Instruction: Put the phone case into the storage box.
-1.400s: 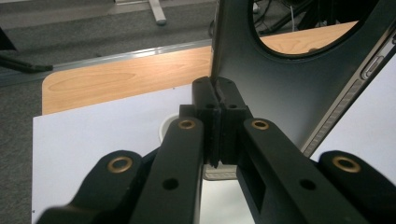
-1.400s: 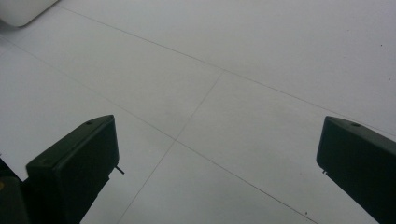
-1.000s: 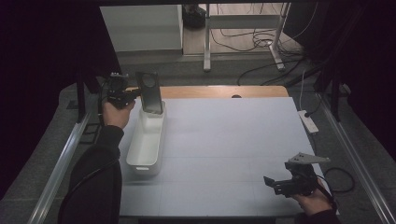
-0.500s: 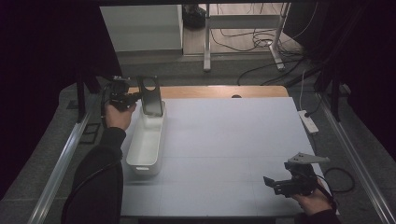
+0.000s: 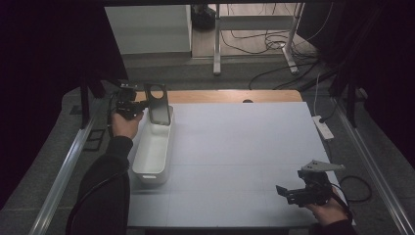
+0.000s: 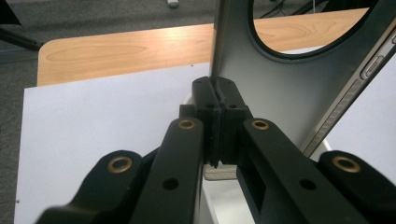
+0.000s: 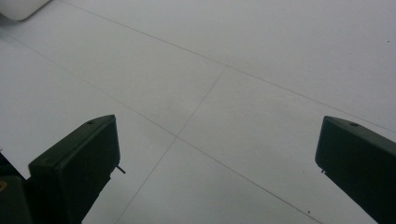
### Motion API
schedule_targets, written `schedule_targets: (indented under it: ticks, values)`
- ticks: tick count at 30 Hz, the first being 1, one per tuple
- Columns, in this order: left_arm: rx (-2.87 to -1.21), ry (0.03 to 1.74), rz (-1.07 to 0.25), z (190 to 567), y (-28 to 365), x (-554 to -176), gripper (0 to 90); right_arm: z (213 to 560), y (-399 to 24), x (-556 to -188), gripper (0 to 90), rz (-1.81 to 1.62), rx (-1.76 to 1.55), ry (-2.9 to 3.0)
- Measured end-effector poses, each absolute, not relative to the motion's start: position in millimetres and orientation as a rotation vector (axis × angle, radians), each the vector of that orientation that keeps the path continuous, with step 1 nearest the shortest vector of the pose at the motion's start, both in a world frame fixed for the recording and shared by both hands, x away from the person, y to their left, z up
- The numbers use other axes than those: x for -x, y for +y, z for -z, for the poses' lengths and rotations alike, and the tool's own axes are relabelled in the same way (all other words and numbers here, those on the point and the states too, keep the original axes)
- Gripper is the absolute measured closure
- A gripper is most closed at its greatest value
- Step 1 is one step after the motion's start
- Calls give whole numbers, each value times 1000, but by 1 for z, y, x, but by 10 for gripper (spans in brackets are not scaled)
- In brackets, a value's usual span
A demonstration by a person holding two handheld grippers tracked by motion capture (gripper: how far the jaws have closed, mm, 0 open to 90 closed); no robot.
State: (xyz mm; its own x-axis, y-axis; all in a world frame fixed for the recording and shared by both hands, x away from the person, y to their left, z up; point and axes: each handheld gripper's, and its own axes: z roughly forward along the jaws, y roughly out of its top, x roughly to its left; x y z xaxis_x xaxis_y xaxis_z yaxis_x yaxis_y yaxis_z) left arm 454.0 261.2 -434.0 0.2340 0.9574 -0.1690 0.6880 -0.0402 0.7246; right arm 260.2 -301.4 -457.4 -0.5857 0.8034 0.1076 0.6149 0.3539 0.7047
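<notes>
A dark flat plate with a round hole (image 5: 159,105) stands upright over the far end of a long white bin (image 5: 152,152) at the table's left. My left gripper (image 5: 139,104) is shut on the plate's edge. In the left gripper view the pads (image 6: 217,100) pinch the plate (image 6: 289,93) at its near edge, with the bin's white rim (image 6: 327,149) just below. My right gripper (image 5: 286,193) rests near the front right of the white tabletop, open. In the right gripper view its jaws (image 7: 217,140) stand wide apart over bare table.
A wooden strip (image 5: 220,95) runs along the table's far edge. A white power strip (image 5: 323,126) lies at the right edge. Metal rails flank both sides. Cables and table legs lie on the floor beyond. A corner of the bin (image 7: 18,7) shows in the right gripper view.
My left hand has lowered the plate a little toward the bin's far end. The right hand has stayed in place.
</notes>
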Motion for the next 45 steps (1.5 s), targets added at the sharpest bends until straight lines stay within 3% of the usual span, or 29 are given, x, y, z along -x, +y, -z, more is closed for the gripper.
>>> schedule_targets:
  ticks: [21,35,45]
  values:
    - [-1815,1545,-452,454,262,-458,878,458,-301,-261,2,-1055,-1270,2366]
    - [-1799,1504,-444,448,265,-456,741,458,-301,-261,2,-1052,-1268,2366]
    - [-1800,1494,-417,449,268,-453,562,458,-301,-261,2,-1051,-1269,2366]
